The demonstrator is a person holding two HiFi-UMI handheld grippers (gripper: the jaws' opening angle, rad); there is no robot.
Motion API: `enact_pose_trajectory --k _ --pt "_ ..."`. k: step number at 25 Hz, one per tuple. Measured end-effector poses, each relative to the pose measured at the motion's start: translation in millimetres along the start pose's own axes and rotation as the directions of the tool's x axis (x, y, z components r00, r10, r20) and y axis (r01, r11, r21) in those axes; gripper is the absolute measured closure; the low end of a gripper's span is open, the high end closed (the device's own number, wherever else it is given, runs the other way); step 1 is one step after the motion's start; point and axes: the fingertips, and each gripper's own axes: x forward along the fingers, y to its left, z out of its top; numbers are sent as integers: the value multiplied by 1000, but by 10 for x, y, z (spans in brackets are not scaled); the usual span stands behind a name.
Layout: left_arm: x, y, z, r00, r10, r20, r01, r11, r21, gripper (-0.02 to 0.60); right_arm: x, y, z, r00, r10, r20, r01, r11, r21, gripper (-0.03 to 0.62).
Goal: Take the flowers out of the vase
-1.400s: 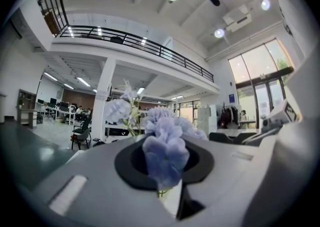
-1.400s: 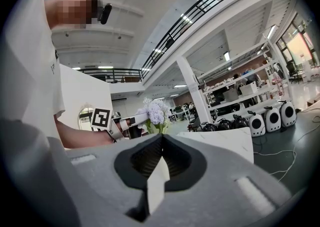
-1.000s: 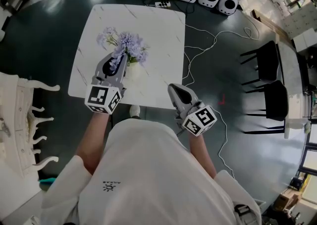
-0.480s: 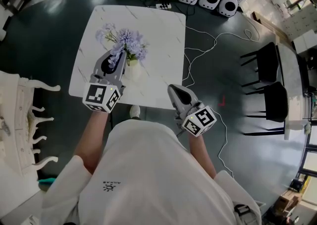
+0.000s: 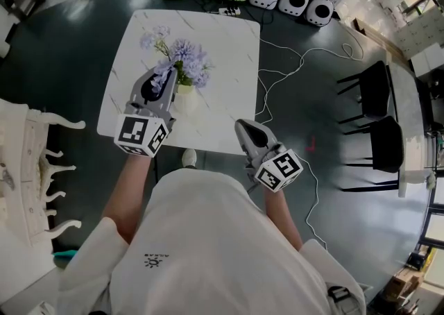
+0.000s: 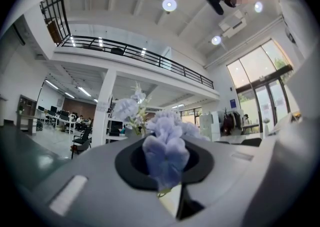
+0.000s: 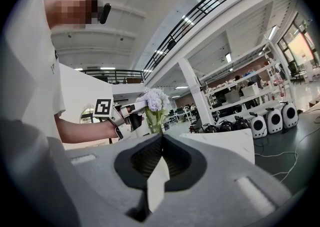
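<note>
One bunch of flowers point(image 5: 183, 55) sits pinched between the narrowed jaws of my left gripper point(image 5: 165, 75) over the vase point(image 5: 184, 100) on the table point(image 5: 225, 64), my right gripper point(image 5: 243, 126) closed on nothing near the table edge, so I judge the lift-out under way, next needing a straight upward pull.

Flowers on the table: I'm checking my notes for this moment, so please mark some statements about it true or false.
The left gripper has its fingers closed on the flowers. True.
The right gripper holds the vase. False: it is shut and empty, apart from the vase.
The flowers lie flat on the table. False: they stand upright at the vase.
Black chairs stand to the table's right. True.
</note>
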Motion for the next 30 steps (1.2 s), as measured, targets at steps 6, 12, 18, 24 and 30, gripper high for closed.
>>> enact_pose_trajectory --k 6,12,18,24,30 --pt "19 -10 52 1000 0 10 0 1000 -9 540 -7 -23 7 1000 2 1 -2 1000 0 594" --pt "32 -21 191 999 4 34 -3 999 -32 540 -35 -42 0 1000 5 6 -5 1000 -1 594" --pt "53 -75 392 998 6 69 -3 999 -32 540 -52 -74 35 1000 9 10 -9 1000 0 594" --pt "36 -147 646 993 12 120 -6 999 -46 541 -81 -84 58 1000 17 12 -17 1000 1 594" --pt "-26 -192 797 989 20 150 -11 998 -62 541 -125 -96 41 1000 25 12 -25 1000 -1 594"
